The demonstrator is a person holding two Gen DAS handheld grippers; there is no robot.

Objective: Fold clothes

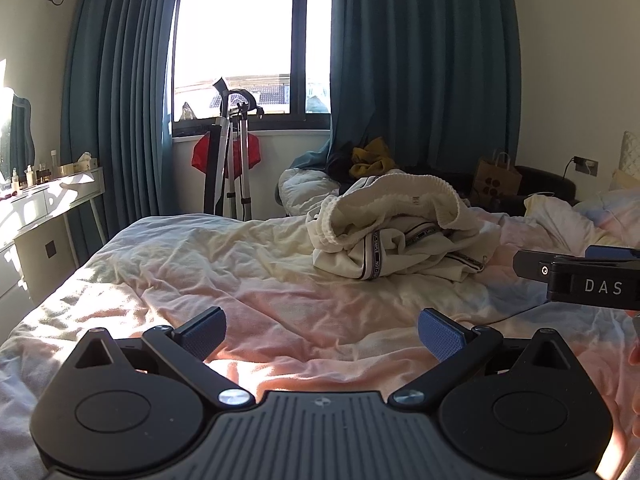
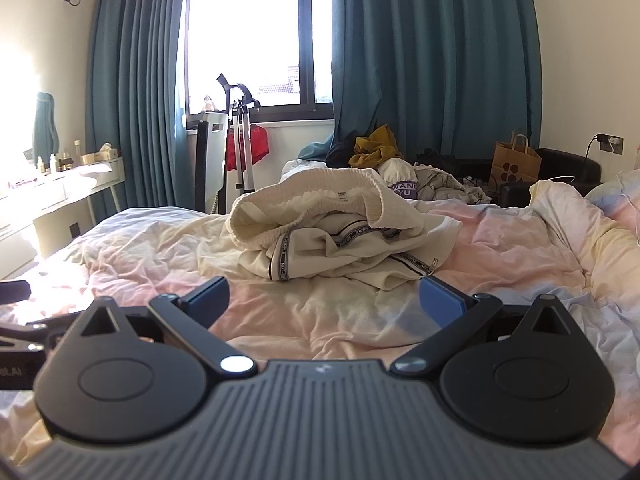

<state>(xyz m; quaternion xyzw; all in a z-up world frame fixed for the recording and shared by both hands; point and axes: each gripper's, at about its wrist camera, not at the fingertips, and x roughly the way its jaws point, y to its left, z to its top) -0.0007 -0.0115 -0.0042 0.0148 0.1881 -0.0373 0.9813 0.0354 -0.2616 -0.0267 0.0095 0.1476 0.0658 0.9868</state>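
Both grippers spread wide, holding nothing. Left gripper (image 1: pixel 322 334) hovers over bare duvet (image 1: pixel 180 264) at lower centre of its frame; right gripper (image 2: pixel 324 300) likewise in its own, and it also pokes in at the right edge of the left view. The garment (image 1: pixel 394 232), a cream crumpled heap with a ribbed waistband and black-striped tape trim, sits on the bed at centre right of the left view and dead centre of the right view, beyond both grippers, untouched.

Risks, as judgement:
- The heap is bunched several layers deep, so a pinch could take two layers at once and it won't open flat.
- Cream cloth on pale duvet: a low grab could catch bedding along with it.
- Soft, rumpled bed, so creases may transfer and a fold edge may slide.
- A one-sided grab would likely drag the pile rather than spread it.

Hard to tell:
- Garment type is unclear, maybe trousers or shorts; legs, hems and far side are buried in the heap.
- Tape lettering is mostly unreadable.
- Window (image 2: pixel 256 36) is blown out; the desk at the left edge is washed by glare.
- Person's hand barely shows at the lower right edge of the left view.
- Clothes pile (image 2: pixel 376 146) behind the bed is part hidden.
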